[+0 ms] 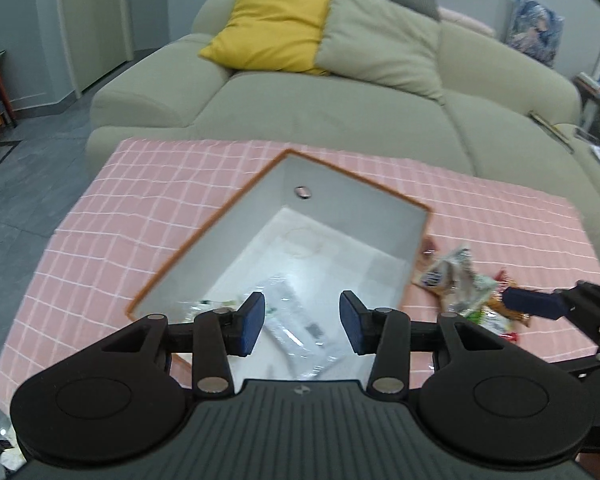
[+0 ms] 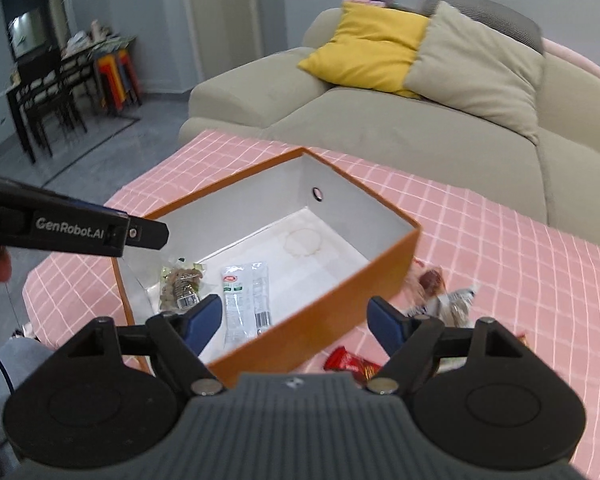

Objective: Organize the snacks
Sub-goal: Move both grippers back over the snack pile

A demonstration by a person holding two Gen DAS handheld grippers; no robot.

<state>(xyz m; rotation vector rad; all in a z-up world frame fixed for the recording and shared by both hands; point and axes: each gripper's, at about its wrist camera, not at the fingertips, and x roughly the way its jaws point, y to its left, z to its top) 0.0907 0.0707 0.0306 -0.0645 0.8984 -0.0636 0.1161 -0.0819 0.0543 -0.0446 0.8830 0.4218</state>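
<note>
Right wrist view: both grippers, left gripper (image 1: 302,322) and right gripper (image 2: 296,322), have jaws wide and empty, so reaching carelessly for the snack pile (image 2: 440,300) beside the orange box (image 2: 340,280) could scatter packets off the counter (image 2: 520,280) edge.

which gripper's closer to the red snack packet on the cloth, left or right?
Right. The right gripper hangs open over the box's near wall, with the red packet just below its right finger. The left gripper, also open, is over the orange box interior, farther away.
</note>
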